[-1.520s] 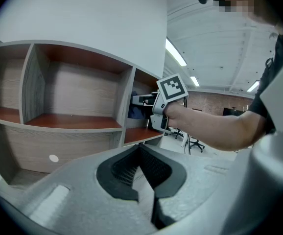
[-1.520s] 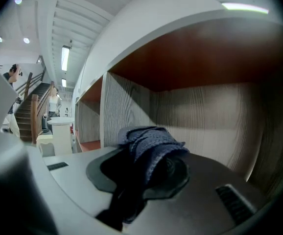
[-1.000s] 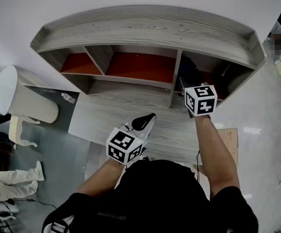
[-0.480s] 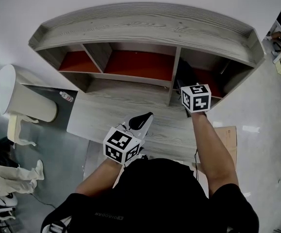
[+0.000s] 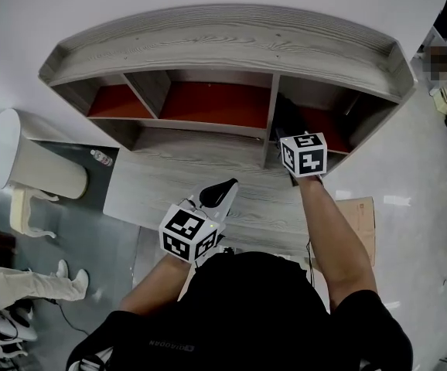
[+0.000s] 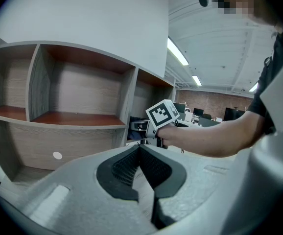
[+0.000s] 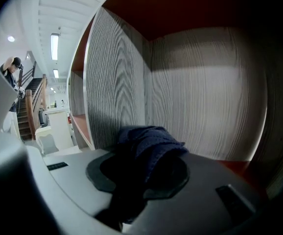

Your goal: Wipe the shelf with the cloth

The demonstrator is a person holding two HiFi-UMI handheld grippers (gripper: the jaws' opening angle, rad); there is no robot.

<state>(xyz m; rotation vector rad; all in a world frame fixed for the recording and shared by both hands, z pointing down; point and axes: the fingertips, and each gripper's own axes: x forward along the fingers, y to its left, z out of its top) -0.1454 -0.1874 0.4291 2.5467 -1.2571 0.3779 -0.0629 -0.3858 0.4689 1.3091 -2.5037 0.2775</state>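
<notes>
Right now the dark blue cloth (image 7: 149, 141) is bunched between the jaws of the right tongs (image 7: 141, 155), which are clamped on it, its folds spilling over the front of the pads. It sits inside the right compartment of the shelf (image 5: 231, 49), close to the upright divider (image 7: 117, 82) on that compartment's left side, with the grey wood-grain back wall just beyond and a reddish board overhead. From the head view the right tongs' marker cube (image 5: 303, 154) hangs at the mouth of that compartment, the forearm stretched out behind it. The left tongs (image 6: 139, 148) have their jaws together with nothing between them, and they hover above the grey tabletop (image 5: 169, 180) near its front edge, well apart from the shelf. A white rounded bin (image 5: 22, 157) stands off to the far left.
</notes>
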